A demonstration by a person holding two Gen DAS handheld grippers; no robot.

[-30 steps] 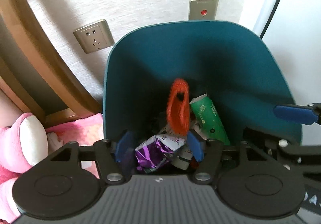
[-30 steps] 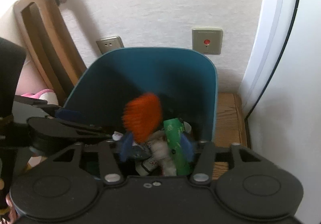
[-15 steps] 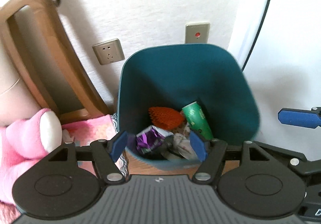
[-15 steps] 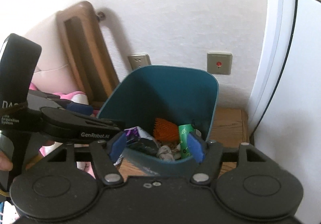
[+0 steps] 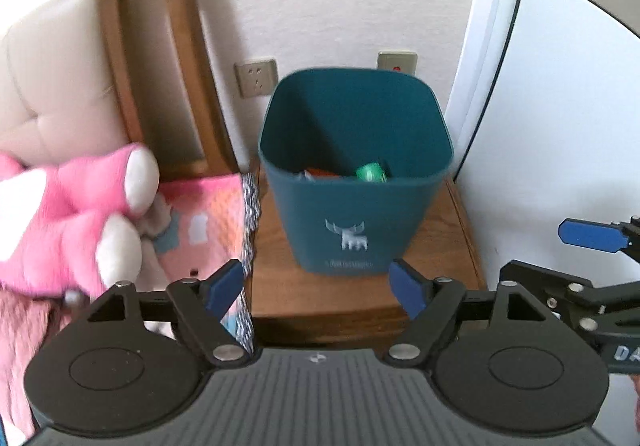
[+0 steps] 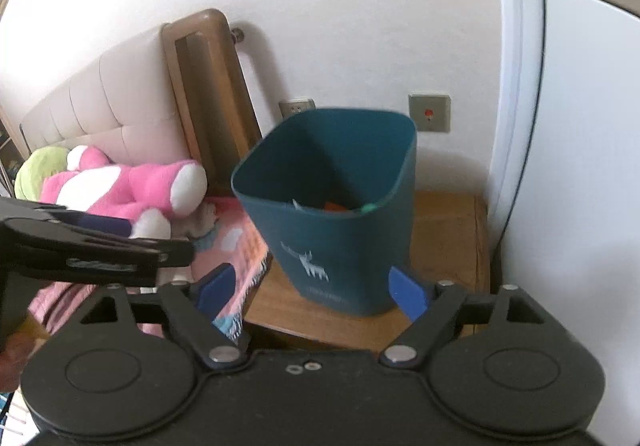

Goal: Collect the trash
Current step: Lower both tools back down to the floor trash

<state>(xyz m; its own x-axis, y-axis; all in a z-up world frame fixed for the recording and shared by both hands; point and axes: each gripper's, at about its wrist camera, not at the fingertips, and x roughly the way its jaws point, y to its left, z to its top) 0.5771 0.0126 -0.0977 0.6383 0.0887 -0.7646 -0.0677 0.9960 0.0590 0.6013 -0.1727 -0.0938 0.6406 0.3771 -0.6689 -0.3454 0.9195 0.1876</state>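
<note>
Your left tongs [image 5: 318, 286] are spread and carry nothing. The dark teal plastic bin [image 5: 352, 222], trash inside, stands on the brown wooden surface [image 5: 440, 270]. Your right tongs [image 6: 310, 292] gape wide, likewise bare.

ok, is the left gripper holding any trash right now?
No, the left gripper is open and empty in front of the teal plastic trash bin.
</note>
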